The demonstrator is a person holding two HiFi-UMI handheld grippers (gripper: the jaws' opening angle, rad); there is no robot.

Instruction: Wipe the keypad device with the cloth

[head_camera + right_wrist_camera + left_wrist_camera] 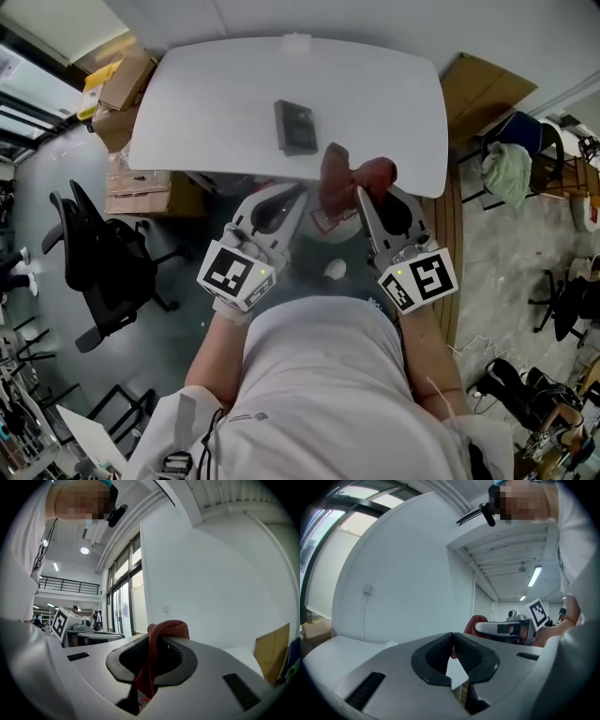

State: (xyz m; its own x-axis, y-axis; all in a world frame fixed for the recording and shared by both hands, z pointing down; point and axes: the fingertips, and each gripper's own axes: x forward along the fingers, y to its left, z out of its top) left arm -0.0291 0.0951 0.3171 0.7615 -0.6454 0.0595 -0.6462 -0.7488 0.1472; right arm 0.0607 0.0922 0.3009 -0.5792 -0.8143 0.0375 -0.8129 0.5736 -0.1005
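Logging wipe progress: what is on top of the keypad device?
Nothing: the keypad device lies bare on the white table; the cloth is clamped in the right gripper. The device's underside is covered.

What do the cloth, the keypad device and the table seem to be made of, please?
Cloth: soft fabric, reddish-brown, matte; it folds and droops limply.
Keypad device: probably hard plastic, dark grey; too small to tell more.
Table: smooth white top, likely laminate or painted board, with a faint sheen.
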